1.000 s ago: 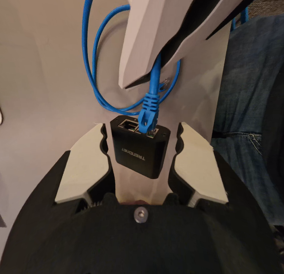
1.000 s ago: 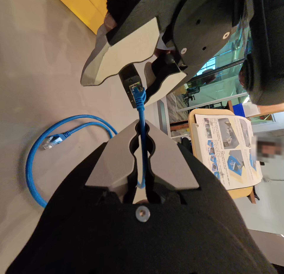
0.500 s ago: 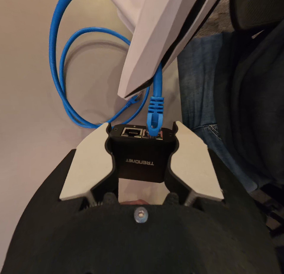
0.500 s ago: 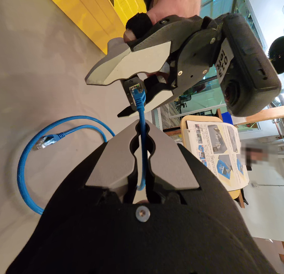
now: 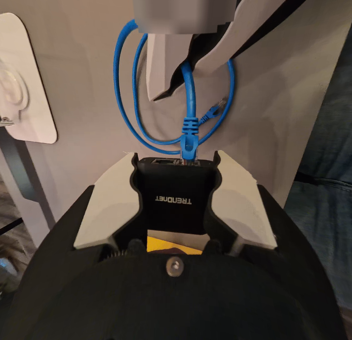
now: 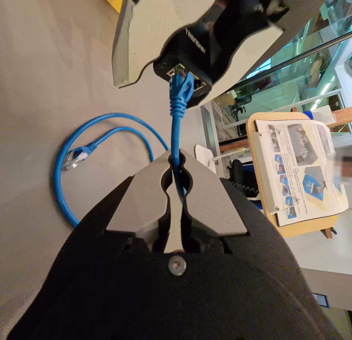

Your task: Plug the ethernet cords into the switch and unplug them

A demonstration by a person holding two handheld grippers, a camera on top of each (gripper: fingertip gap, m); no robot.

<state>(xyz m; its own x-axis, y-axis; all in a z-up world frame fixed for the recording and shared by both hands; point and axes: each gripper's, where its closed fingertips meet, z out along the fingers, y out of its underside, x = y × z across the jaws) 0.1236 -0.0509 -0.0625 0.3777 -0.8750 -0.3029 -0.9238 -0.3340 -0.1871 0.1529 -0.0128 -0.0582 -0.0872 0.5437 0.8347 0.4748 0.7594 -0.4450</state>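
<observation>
Switch (image 5: 175, 195): small, rigid, light; left gripper (image 5: 176, 159) clamped on its sides. Right gripper (image 6: 176, 159) pinches limp blue cord (image 6: 176, 138) behind plug (image 6: 181, 87); grip nearer boot.

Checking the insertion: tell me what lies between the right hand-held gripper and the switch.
Right wrist view: only the cord spans from the right hand-held gripper to the switch.

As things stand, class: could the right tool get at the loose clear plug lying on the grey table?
Probably not yet: the right tool is shut on the blue ethernet cord, though the clear plug lies unobstructed.
</observation>
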